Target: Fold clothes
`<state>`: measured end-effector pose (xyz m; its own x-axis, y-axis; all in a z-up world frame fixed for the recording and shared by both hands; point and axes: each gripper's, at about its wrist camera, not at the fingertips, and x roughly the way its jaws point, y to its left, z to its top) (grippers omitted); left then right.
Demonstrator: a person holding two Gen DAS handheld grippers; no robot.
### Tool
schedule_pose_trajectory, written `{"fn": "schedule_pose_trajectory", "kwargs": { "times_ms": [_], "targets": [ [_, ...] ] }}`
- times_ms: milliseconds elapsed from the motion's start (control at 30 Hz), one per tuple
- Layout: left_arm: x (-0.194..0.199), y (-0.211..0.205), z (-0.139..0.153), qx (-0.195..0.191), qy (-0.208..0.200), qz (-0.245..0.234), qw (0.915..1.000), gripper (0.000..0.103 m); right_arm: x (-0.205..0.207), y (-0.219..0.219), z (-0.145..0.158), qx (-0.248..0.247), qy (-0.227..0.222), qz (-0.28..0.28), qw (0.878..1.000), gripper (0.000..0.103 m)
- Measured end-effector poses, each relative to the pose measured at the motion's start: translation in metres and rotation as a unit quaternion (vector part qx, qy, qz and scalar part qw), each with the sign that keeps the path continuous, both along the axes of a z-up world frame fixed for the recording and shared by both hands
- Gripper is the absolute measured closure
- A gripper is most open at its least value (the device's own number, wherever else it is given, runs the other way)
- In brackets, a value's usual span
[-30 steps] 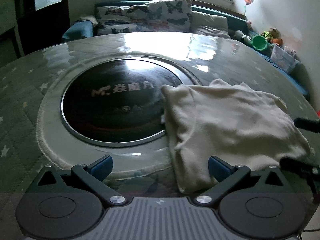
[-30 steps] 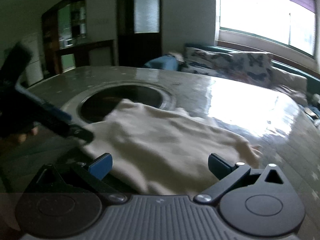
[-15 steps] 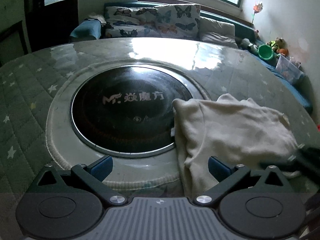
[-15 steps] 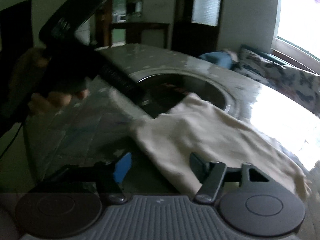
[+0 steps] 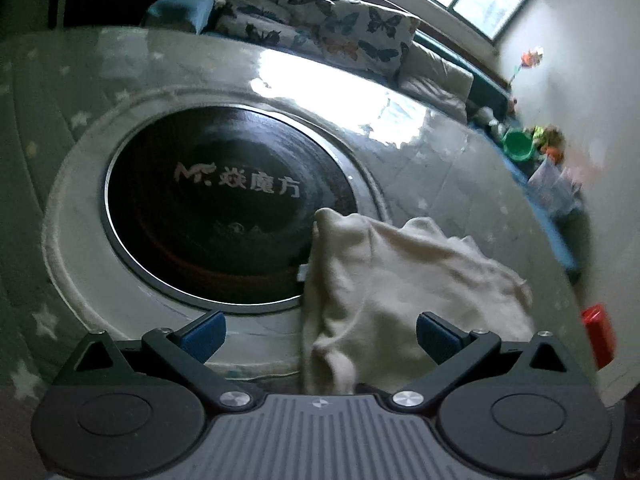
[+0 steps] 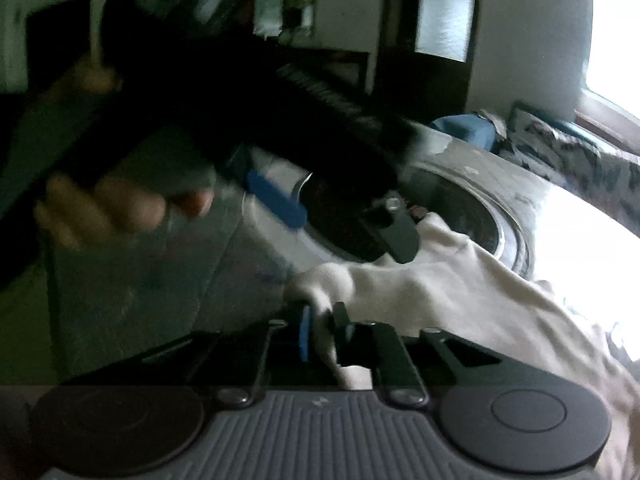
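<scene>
Now, the cream garment [image 5: 404, 292] lies in a loose fold on the round worktop [image 5: 448, 160], on its near right part, with the left edge draped over the rim of the black glass disc [image 5: 224, 208] set in the worktop's middle. Its long axis seems to run from the near edge away toward the worktop's far right edge, though the wrinkles make that hard to judge. The left gripper [image 5: 318, 326] hangs just above the near end of the cloth, fingers [image 5: 202, 330] spread wide, nothing between them. Over on the right wrist view, the right gripper [image 6: 320, 330] has its fingers [image 6: 305, 336] drawn narrow, pinching a bunched corner of the garment at the near edge. The left gripper's dark body crosses above. Butterfly cushions [image 5: 320, 28] sit beyond the far edge.
</scene>
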<state>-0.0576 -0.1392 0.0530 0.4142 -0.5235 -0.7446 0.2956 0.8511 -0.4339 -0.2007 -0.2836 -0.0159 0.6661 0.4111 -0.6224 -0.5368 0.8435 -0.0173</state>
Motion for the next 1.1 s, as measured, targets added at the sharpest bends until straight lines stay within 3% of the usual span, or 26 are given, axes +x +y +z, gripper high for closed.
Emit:
{"fn": "schedule_pose_trajectory", "kwargs": {
  "times_ms": [200,400,600,867,933,967,1033,1100],
  "targets": [
    [0.007,0.003,-0.010,-0.081,0.051,0.026,0.9951,0.000,-0.004,-0.031,0.019,0.092,0.006,-0.040,0.995,0.097],
    [0.015,0.000,-0.028,-0.165,0.120,0.039,0.9782,0.000,-0.008,-0.047,0.031,0.133,-0.002,-0.057,0.989,0.098],
    [0.026,-0.013,-0.031,-0.184,0.129,0.034,0.9738,0.002,-0.017,-0.058,0.035,0.151,-0.006,-0.058,0.987,0.098],
    [0.032,-0.019,-0.038,-0.190,0.130,0.013,0.9730,0.030,-0.016,-0.066,0.035,0.163,-0.014,-0.047,0.985,0.098],
    [0.033,-0.020,-0.039,-0.184,0.131,0.010,0.9741,0.049,-0.019,-0.067,0.034,0.160,-0.012,-0.047,0.986,0.098],
    [0.034,-0.021,-0.041,-0.180,0.133,0.009,0.9746,0.053,-0.021,-0.069,0.033,0.161,-0.009,-0.049,0.986,0.097],
    [0.032,-0.020,-0.042,-0.174,0.128,0.010,0.9763,0.062,-0.025,-0.072,0.032,0.162,-0.003,-0.052,0.985,0.091],
    [0.032,-0.019,-0.042,-0.170,0.123,0.009,0.9777,0.065,-0.028,-0.079,0.031,0.161,-0.006,-0.065,0.985,0.079]
  ]
}}
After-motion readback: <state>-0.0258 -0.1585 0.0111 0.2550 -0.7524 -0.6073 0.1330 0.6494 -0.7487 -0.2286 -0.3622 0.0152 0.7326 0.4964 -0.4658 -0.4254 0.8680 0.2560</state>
